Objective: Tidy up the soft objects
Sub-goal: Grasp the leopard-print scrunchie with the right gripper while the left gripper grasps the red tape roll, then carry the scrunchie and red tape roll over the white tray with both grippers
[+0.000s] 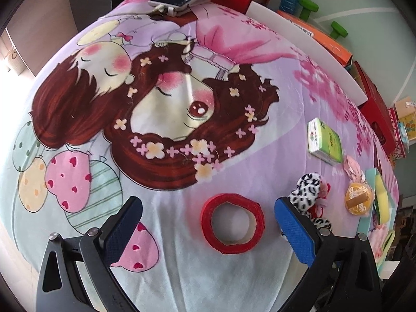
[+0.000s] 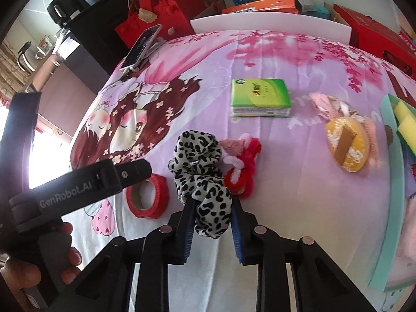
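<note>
My right gripper [image 2: 212,200] is shut on a leopard-print scrunchie [image 2: 199,161], whose lower loop is pinched between the pads. Its upper loop rests on the cartoon-print blanket [image 2: 273,195]. A red and pink scrunchie [image 2: 243,174] lies against it on the right. My left gripper [image 1: 208,202] is open, its fingers either side of a red tape roll [image 1: 234,199] that lies flat on the blanket; the pads stand apart from it. The leopard scrunchie [image 1: 306,192] shows just behind the blue pad [image 1: 296,231].
A green tissue pack [image 2: 260,96], a pink scrunchie [image 2: 322,102] and a yellow round puff [image 2: 345,145] lie further back. A teal tray [image 2: 387,119] holding a yellow sponge [image 2: 405,124] stands at the right. A phone [image 2: 140,46] and a red bag [image 2: 156,18] are at the far edge.
</note>
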Available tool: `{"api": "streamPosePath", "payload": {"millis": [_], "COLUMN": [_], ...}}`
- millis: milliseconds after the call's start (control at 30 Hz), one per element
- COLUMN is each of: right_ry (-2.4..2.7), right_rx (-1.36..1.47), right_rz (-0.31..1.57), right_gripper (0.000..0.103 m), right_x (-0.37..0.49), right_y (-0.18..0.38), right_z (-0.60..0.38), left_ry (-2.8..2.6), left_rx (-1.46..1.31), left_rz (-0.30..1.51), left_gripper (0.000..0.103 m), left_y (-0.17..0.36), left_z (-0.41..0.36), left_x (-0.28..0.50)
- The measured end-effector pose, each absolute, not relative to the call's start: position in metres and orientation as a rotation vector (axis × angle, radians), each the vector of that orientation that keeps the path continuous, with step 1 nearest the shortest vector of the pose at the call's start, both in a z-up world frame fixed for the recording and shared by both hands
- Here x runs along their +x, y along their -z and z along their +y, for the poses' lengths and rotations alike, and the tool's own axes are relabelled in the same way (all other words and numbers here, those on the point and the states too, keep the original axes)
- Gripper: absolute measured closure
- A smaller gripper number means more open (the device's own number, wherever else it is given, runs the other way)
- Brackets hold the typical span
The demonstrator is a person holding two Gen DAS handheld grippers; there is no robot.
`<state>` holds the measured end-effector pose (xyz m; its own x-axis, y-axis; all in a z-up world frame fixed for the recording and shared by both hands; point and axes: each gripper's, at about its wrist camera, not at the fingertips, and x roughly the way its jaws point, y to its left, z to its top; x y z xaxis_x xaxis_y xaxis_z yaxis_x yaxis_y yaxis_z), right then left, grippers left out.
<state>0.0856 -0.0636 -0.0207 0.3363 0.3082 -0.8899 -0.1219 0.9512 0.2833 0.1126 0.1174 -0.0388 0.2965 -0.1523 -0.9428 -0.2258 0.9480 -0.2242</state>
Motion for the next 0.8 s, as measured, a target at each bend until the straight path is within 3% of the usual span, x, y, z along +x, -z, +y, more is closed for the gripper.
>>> {"api": "streamPosePath", "payload": {"millis": [400,700,800], "right_ry": [-0.255,-0.255,-0.256], "right_rx": [0.189,0.187,0.186], "right_rz": [1.196,1.198,1.198], "right_gripper": [0.08,0.08,0.08], "right_x": [0.088,0.088,0.087], "right_y": [0.018,0.018,0.018], "right_z": [-0.081,-0.081,-0.081], "left_ry": [0.01,0.061,0.059], "left_rx": [-0.267,-0.28,-0.264], "left_rz": [1.295,1.316,1.314], "left_gripper": [0.004,0.045,0.046], "left_y": [0.042,0.047,0.048], "left_z": [0.098,0.092,0.092], "left_x": [0.116,0.117,0.116]}}
